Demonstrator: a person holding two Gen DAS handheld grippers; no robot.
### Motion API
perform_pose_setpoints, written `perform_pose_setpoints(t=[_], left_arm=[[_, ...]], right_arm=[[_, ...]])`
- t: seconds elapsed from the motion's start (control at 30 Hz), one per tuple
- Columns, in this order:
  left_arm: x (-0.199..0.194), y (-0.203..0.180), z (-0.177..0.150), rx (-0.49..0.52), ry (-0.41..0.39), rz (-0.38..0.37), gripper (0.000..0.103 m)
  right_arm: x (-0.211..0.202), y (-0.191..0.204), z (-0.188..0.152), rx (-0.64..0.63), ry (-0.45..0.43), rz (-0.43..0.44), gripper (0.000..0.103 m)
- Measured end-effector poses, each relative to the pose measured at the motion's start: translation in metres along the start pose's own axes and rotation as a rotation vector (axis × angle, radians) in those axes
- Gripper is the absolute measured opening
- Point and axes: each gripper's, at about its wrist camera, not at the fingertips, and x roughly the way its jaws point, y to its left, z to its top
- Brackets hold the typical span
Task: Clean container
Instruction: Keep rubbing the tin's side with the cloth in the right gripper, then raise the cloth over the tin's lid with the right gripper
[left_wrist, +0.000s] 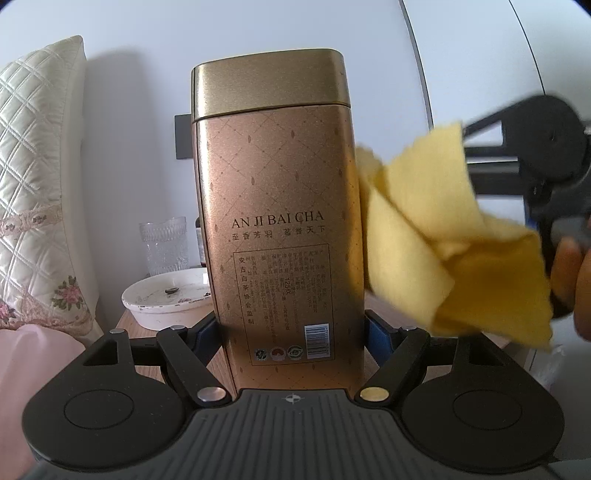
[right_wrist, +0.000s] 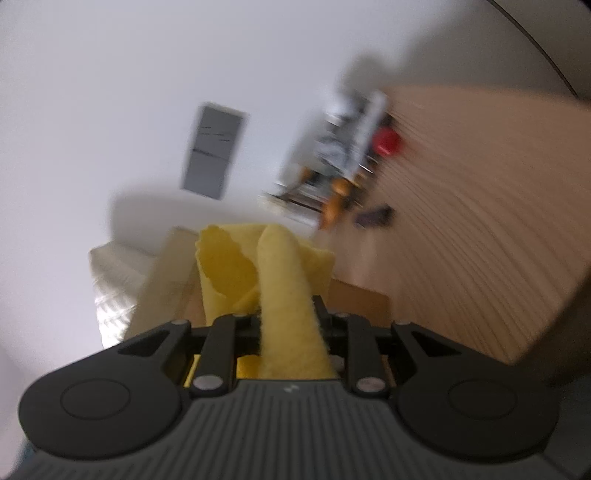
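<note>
Container: gold tea tin (left_wrist: 277, 229), lid on, upright at the centre of the left wrist view, where our left claw (left_wrist: 291, 332) is clamped on its lower body, blue pads against both sides. Yellow cloth (left_wrist: 454, 240), bunched, at the right of the frame, touching or just beside the tin's right flank. Behind, lower left: white dish (left_wrist: 166, 302) with dark specks, cut glass (left_wrist: 164, 243), quilted cushion (left_wrist: 40, 177), wooden bench (left_wrist: 125, 325).

Right wrist view, blurred: our right claw (right_wrist: 286, 314) is closed on the cloth (right_wrist: 280, 280), which rises from it at centre frame; a pale edge at left centre may be the tin, we cannot tell. Wooden panel, right side.

Progress, as we judge it: wiping is under way at one side; front, lid and far side show no cloth contact and remain to do.
</note>
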Motion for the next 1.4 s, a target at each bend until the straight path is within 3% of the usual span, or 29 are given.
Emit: perform_pose_setpoints(t=[0.07, 0.13, 0.27, 0.33, 0.5, 0.67, 0.83, 0.93, 1.07, 1.3, 1.4], left_arm=[[0.001, 0.002, -0.001, -0.003, -0.001, -0.001, 0.081], [0.001, 0.004, -0.001, -0.001, -0.004, 0.000, 0.081], [-0.003, 0.006, 0.001, 0.018, -0.041, 0.025, 0.094], [-0.002, 0.010, 0.001, 0.004, -0.047, 0.032, 0.096], [0.001, 0.021, 0.001, -0.012, -0.072, 0.041, 0.097], [0.006, 0.032, -0.002, -0.001, -0.090, 0.055, 0.097], [0.013, 0.045, -0.006, -0.002, -0.086, 0.061, 0.096], [0.020, 0.054, -0.008, 0.013, -0.096, 0.071, 0.095], [0.031, 0.070, -0.013, 0.017, -0.104, 0.062, 0.083], [0.041, 0.101, -0.016, 0.011, -0.097, 0.063, 0.082], [0.048, 0.119, -0.019, 0.009, -0.094, 0.064, 0.082]], right_arm=[[0.002, 0.001, 0.004, 0.008, 0.008, -0.005, 0.023], [0.002, 0.015, 0.011, -0.065, 0.008, 0.011, 0.023], [0.001, 0.041, 0.029, -0.193, 0.014, 0.035, 0.023], [0.001, 0.054, 0.042, -0.269, 0.033, 0.030, 0.023], [0.000, 0.114, 0.069, -0.634, 0.079, -0.074, 0.023], [0.011, 0.178, 0.071, -0.992, 0.236, -0.145, 0.022], [0.031, 0.215, 0.054, -1.251, 0.391, -0.195, 0.022], [0.047, 0.224, 0.039, -1.348, 0.470, -0.202, 0.022], [0.066, 0.235, 0.028, -1.436, 0.497, -0.206, 0.022], [0.074, 0.237, 0.013, -1.490, 0.518, -0.219, 0.022], [0.067, 0.238, 0.003, -1.487, 0.544, -0.186, 0.022]])
